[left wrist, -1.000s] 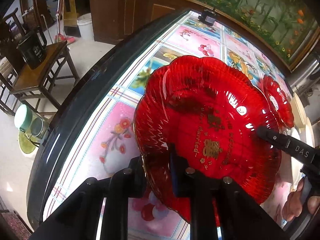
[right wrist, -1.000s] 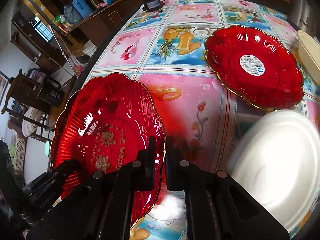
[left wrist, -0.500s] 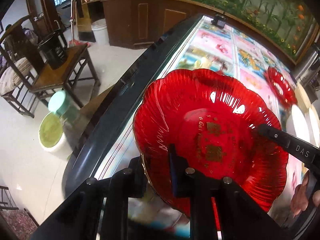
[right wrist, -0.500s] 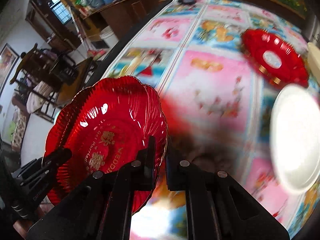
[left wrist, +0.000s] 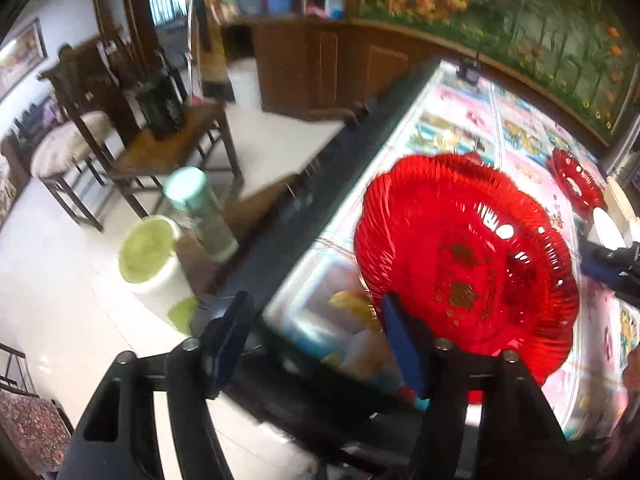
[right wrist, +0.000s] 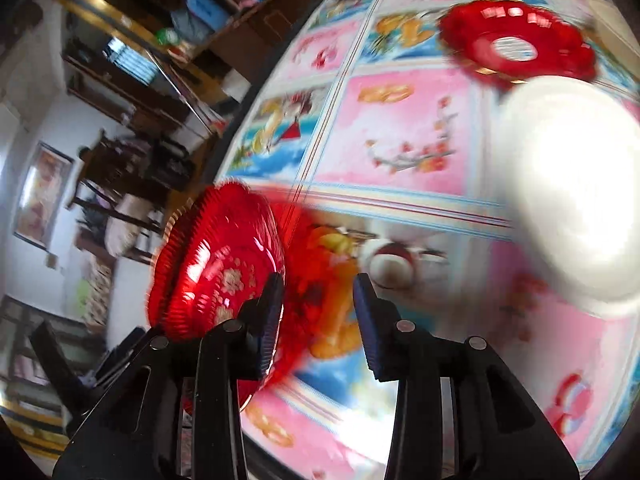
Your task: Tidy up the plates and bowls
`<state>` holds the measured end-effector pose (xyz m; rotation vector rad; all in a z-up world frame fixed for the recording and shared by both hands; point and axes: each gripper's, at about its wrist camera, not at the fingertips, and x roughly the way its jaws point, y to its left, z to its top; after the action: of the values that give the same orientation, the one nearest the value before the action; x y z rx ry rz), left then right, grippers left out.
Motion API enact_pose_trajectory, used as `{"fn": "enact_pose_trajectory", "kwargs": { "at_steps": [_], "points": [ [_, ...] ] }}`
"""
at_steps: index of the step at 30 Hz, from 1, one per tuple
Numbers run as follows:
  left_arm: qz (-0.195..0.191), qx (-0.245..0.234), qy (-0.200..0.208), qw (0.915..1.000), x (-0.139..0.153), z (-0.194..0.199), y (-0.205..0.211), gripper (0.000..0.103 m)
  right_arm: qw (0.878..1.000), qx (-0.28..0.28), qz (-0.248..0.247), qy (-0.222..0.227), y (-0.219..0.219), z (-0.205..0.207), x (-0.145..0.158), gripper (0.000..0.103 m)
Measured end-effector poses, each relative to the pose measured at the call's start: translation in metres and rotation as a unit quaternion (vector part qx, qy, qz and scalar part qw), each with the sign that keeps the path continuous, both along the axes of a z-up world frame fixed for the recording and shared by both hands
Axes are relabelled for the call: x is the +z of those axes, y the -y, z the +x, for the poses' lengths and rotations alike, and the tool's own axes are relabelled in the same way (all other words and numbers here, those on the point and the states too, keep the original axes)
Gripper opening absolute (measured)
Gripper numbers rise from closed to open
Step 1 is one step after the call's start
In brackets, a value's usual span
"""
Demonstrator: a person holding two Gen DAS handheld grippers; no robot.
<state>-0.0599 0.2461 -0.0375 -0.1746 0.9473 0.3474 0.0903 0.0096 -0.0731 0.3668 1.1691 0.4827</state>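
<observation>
Red plate [right wrist: 216, 276] left of right gripper's [right wrist: 318, 320] fingers (parted).

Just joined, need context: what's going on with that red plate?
A person with a claw in each hand has carried the large red plate to the near edge of the table. Both the left claw and right claw have just been opening, no longer pinching its rim. A smaller red plate and a white plate sit farther back.
</observation>
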Motion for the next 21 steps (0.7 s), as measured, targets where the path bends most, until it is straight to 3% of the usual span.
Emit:
{"fn": "enact_pose_trajectory", "kwargs": {
  "at_steps": [5,6,10,15,18,21],
  "points": [
    [0.052,0.000,0.046,0.9976,0.041,-0.022,0.007,0.071,0.998,-0.031,0.024,0.056,0.066,-0.018,0.038,0.036],
    [0.047,-0.006,0.053,0.9974,0.048,-0.020,0.009,0.075,0.997,-0.039,0.027,0.068,0.079,-0.021,0.047,0.036],
    [0.032,-0.032,0.061,0.9971,0.058,-0.006,0.026,0.076,0.990,-0.086,0.014,0.111,0.127,-0.025,0.074,0.036],
    [0.054,-0.100,0.073,0.9908,0.078,0.026,0.077,0.076,0.987,-0.119,0.007,0.110,0.157,-0.008,0.084,0.036],
    [0.033,-0.138,0.064,0.9877,0.089,0.053,0.104,0.076,0.986,-0.123,0.001,0.111,0.163,0.007,0.087,0.036],
    [-0.029,-0.178,0.038,0.9829,0.092,0.102,0.132,0.077,0.987,-0.126,-0.011,0.101,0.167,0.025,0.089,0.036]
  ]
}}
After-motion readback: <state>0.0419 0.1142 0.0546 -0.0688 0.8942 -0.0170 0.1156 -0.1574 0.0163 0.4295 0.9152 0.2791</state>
